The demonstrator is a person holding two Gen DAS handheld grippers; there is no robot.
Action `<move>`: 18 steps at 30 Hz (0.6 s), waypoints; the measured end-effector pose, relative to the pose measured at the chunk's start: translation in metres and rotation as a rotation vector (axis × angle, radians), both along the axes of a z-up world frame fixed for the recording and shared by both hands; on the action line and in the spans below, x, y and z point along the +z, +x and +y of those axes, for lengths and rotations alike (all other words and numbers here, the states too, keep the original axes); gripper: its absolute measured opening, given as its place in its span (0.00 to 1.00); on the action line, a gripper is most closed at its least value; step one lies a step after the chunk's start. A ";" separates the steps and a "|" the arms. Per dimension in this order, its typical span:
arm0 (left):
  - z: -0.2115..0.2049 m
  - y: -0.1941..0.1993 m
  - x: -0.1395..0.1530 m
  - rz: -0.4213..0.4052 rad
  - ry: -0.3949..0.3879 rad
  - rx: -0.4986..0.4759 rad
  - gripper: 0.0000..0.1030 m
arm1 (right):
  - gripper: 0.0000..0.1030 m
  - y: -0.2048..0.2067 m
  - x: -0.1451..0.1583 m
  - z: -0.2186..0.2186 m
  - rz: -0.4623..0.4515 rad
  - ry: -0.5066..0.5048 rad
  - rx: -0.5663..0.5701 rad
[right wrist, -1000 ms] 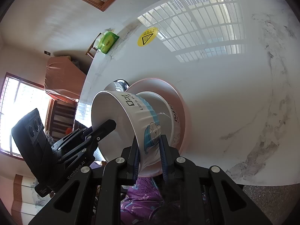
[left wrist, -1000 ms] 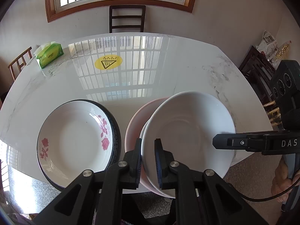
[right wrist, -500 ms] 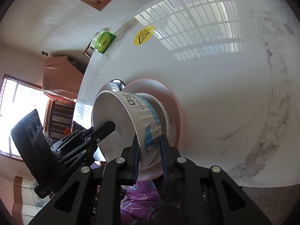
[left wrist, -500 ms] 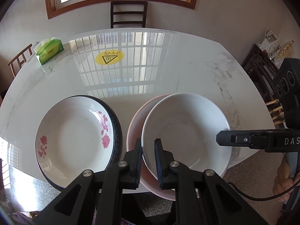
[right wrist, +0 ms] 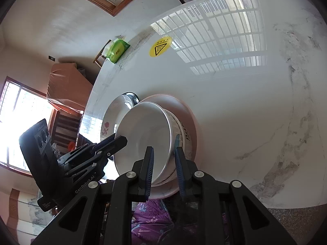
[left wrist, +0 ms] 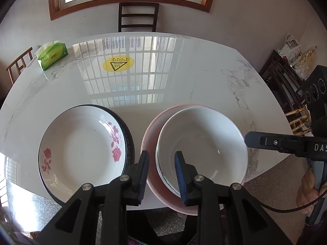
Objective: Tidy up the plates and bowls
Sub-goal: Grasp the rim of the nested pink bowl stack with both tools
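Note:
A white bowl (left wrist: 202, 147) with blue print on its side sits nested on another white bowl inside a pink plate (left wrist: 151, 143) at the table's front edge. It also shows in the right wrist view (right wrist: 147, 140), with the pink plate (right wrist: 189, 114) under it. My left gripper (left wrist: 161, 169) is open, its jaws astride the near rims of the pink plate and the bowls. My right gripper (right wrist: 163, 163) is open, astride the bowl's rim. To the left a white rose-patterned plate (left wrist: 81, 153) lies on a dark-rimmed plate (left wrist: 128, 138).
A green tissue pack (left wrist: 52, 55) lies at the far left of the white marble table (left wrist: 194, 71). A yellow warning sticker (left wrist: 118, 64) is on the tabletop. A dark chair (left wrist: 138, 17) stands behind the table. A cabinet (left wrist: 286, 77) is to the right.
Both grippers have opened. The right gripper let go of the white bowl, which has come down level onto the stack in the pink plate. The left gripper released the stack's rim.

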State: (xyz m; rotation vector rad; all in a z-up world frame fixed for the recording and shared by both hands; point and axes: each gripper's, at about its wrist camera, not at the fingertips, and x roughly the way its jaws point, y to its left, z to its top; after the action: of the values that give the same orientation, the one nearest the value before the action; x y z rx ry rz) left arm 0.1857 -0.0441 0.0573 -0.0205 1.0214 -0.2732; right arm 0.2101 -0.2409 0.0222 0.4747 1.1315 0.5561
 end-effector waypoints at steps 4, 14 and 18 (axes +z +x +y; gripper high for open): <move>0.020 -0.005 0.005 -0.006 -0.100 0.018 0.30 | 0.21 -0.009 0.013 -0.009 -0.090 -0.035 -0.039; 0.062 -0.008 -0.008 0.053 -0.116 0.103 0.38 | 0.21 -0.024 -0.004 -0.016 -0.119 -0.097 -0.047; 0.065 -0.007 -0.017 0.103 -0.173 0.106 0.37 | 0.21 -0.018 -0.009 -0.013 -0.107 -0.103 -0.044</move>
State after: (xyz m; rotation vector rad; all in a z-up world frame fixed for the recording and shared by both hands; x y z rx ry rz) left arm 0.1788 0.0207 0.0400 -0.2464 1.0923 -0.2653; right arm 0.1923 -0.2544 0.0133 0.3757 1.0392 0.4773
